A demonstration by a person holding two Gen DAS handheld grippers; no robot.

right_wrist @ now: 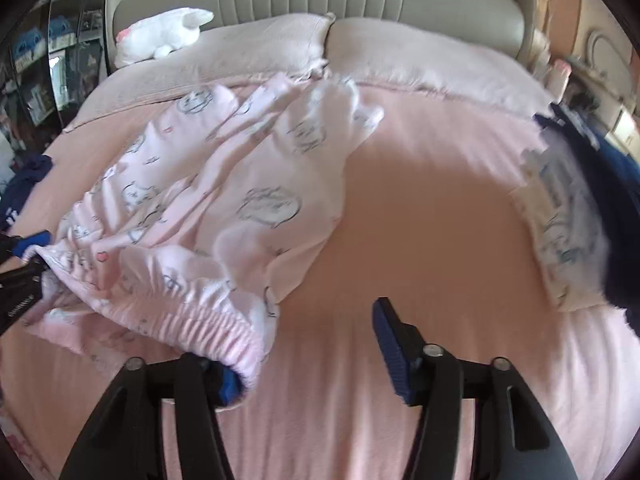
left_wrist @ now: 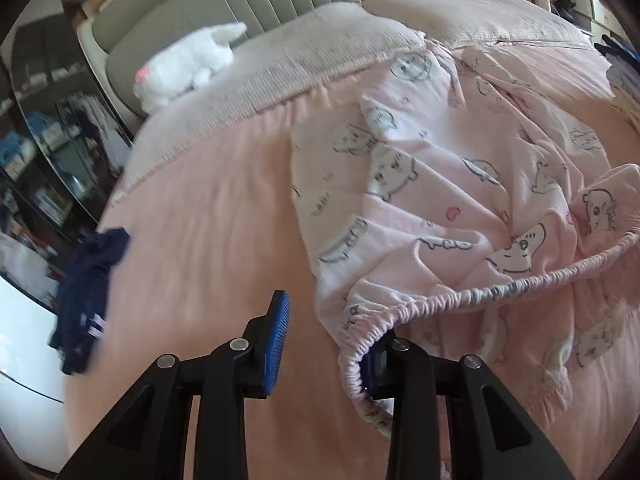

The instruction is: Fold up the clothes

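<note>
My left gripper (left_wrist: 326,344) gaping, pink pyjama trousers (left_wrist: 440,200) waistband draped over one finger, right gripper (right_wrist: 308,356) likewise agape, only its view shows folded clothes (right_wrist: 560,220) far right

My left gripper (left_wrist: 324,344) is matte black plastic — two angular arms, each with triangular cut-outs and round silver screws at the joints. Its fingers (left_wrist: 276,344) carry ridged bright-blue pads. My right gripper (right_wrist: 308,364) is built the same — black arms, silver screws, darker blue ribbed pads on its fingers (right_wrist: 390,352). The right camera shows small white lettering on the left gripper's black arm, too blurred to read.
</note>
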